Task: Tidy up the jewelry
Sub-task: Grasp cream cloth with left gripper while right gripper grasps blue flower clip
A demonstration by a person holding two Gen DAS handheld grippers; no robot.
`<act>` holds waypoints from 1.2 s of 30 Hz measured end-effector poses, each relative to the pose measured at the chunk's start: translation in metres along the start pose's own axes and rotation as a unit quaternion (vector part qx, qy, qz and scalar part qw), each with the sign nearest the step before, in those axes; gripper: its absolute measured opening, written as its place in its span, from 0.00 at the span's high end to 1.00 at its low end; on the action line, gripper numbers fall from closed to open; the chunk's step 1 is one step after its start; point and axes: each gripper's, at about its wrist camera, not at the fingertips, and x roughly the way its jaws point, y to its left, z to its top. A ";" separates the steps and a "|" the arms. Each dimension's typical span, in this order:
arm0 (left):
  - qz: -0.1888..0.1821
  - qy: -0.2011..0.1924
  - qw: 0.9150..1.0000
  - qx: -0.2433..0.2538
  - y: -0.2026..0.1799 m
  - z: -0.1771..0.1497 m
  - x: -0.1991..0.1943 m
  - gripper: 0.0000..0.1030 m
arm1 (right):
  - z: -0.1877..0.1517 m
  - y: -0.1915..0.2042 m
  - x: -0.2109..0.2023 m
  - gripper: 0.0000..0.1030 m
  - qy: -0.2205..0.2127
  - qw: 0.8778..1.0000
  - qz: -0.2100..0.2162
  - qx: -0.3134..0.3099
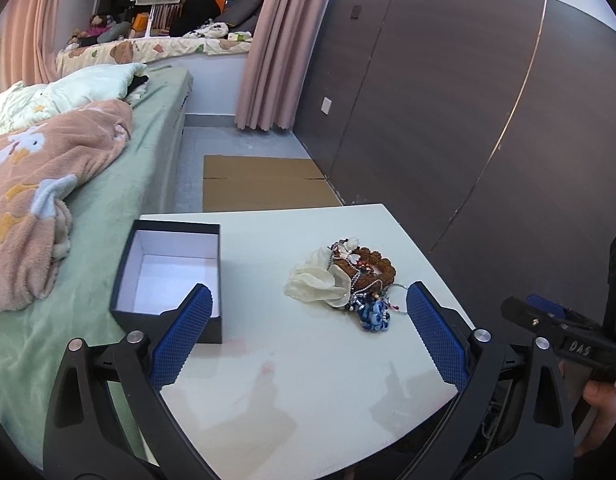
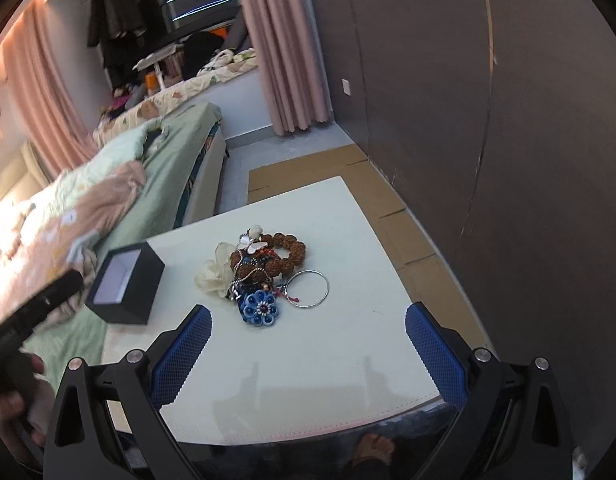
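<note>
Both tongs (image 2: 308, 344) wide above bare table (image 2: 308, 380)

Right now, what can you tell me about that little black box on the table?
The black box is a small, lidless box that looks like cardboard, dark outside and white inside. It sits upright and open, with nothing visible inside it, at the edge of the white table nearest the bed. The jewelry pile lies apart from it. Neither claw touches it.
</note>
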 end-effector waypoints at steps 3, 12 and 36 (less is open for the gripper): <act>-0.011 0.011 1.000 0.001 -0.006 0.001 0.014 0.14 | 0.003 -0.012 0.005 0.08 0.006 1.000 -0.005 0.019; -0.018 0.041 0.999 0.006 -0.013 0.000 0.057 0.22 | 0.010 -0.027 0.027 0.12 0.025 0.998 0.006 0.053; -0.025 0.140 0.988 -0.063 0.006 -0.015 0.178 0.70 | 0.018 -0.010 0.128 0.40 0.138 0.981 0.062 0.125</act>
